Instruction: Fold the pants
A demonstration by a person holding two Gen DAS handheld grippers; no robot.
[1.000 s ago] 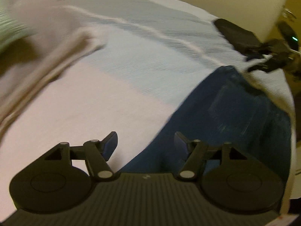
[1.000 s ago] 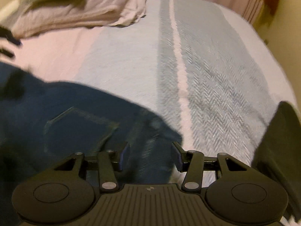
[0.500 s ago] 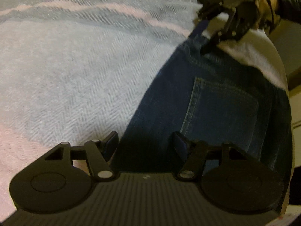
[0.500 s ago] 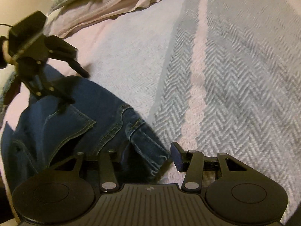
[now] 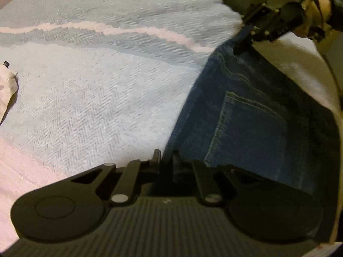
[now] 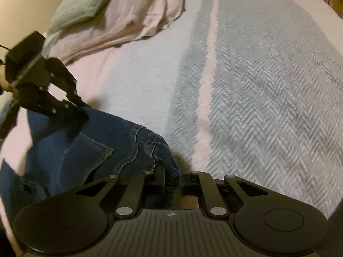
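We have both grippers down on the dark blue jeans (image 5: 257, 117), which lie on a bed under a herringbone blanket (image 5: 96, 98) banded in pale blue, grey and pink. The jeans sit near one edge of the bed, back side up, with a stitched back pocket (image 5: 253, 132) showing in the left wrist view.

Our left gripper (image 5: 166, 160) has just been closing, and its jaws now stand nearly together with the edge of the denim caught between them, right where the jeans meet the blanket. We read it as clenched on the jeans. In the right wrist view we see the same gripper (image 6: 82, 110) from outside, its tips pressed into the waist end of the denim.

Our right gripper (image 6: 171, 173) has likewise just been closing. A bunched fold of the denim, a stitched hem or waistband corner, runs up between its two fingers, and the jaws pinch it tight. From the left wrist view that gripper (image 5: 242, 47) reaches in from the top right and bites the far corner of the jeans, with a hand (image 5: 315, 15) holding it.

Farther up the bed, in the right wrist view, lie a crumpled pinkish cloth (image 6: 128, 19) and a green pillow (image 6: 85, 2), well apart from the jeans
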